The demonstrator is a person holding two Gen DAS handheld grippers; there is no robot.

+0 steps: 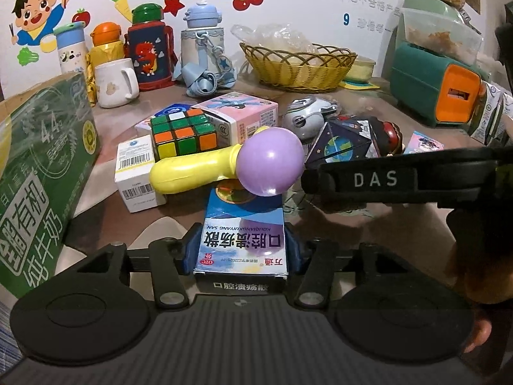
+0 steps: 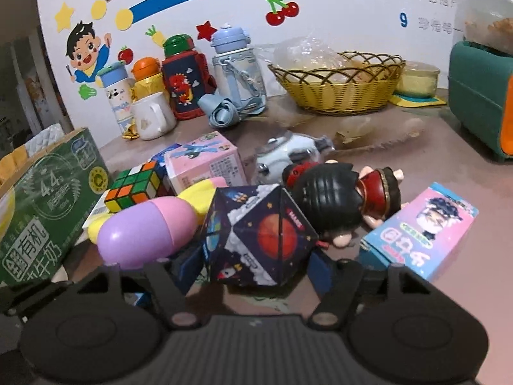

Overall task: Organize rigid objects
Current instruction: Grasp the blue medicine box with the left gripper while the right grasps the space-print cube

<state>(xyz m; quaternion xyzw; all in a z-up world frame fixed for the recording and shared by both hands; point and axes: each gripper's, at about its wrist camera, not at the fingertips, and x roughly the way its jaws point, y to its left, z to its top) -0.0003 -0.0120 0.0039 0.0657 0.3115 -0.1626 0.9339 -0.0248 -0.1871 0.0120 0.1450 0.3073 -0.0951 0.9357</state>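
L gripper (image 1: 242, 250) angled down twd desk (image 1: 416, 224), jaws clamped on both long sides of blue medicine box (image 1: 242, 237), glossy card, rectangular, lying along the jaws. Box's far end sits under a purple/yellow plastic rattle (image 1: 231, 166), smooth ball head.

R gripper (image 2: 256, 266) also pitched down, jaws partway apart, either side of space-print folding cube (image 2: 259, 234), faceted, card-like panels; contact w/ pads not clear. Black-haired figurine (image 2: 336, 199) lies just behind cube. Rubik's cube (image 1: 182, 134) beyond rattle, mid-desk.

Glossy plastic rattle (image 1: 224, 166); printed cardboard medicine box (image 1: 242, 240).
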